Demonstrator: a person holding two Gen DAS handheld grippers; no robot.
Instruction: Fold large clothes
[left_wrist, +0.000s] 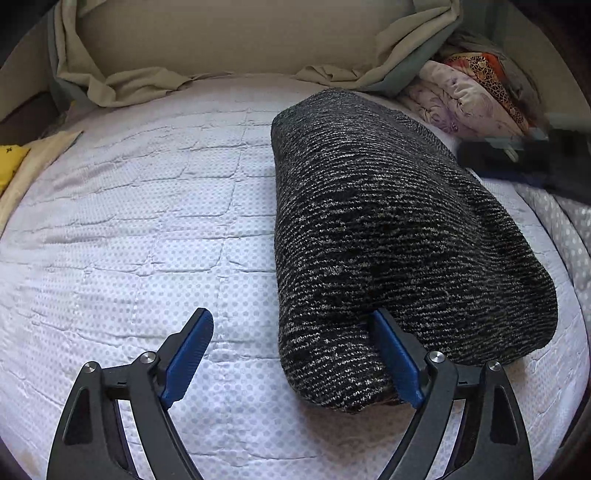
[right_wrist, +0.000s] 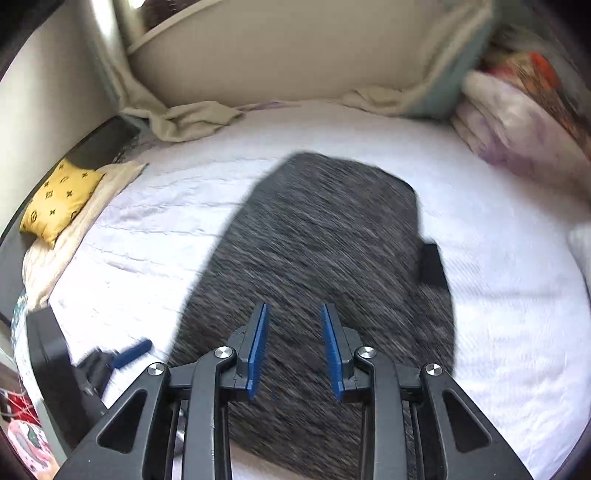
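In the left wrist view, the left gripper (left_wrist: 293, 356) is nearest, and its jaws stand wide open. The right blue pad (left_wrist: 397, 360) lies against the near end of the folded sweater (left_wrist: 399, 236), while the left pad is over the bare bed cover and touches nothing; nothing is pressed between them. The sweater is a dark knit with light flecks, folded into a thick long bundle. It lies on the white quilted bed (left_wrist: 129, 221), to the right of the middle, and runs from the near edge toward the far right.

In the right wrist view, which is blurred, the right gripper (right_wrist: 293, 352) is above the near part of the same sweater (right_wrist: 317, 240). Its jaws are a little apart and hold nothing; the cloth is below them, not between the pads. At the lower left of this view the other gripper (right_wrist: 110, 360) shows beside the sweater's edge.

Farther off, a yellow pillow (right_wrist: 61, 201) rests on a beige cloth at the left side of the bed. A beige sheet (left_wrist: 122, 81) is crumpled along the far edge, against the headboard. In the far right corner there is a pile of bedding (left_wrist: 469, 92), pale lilac with an orange patterned piece on top.
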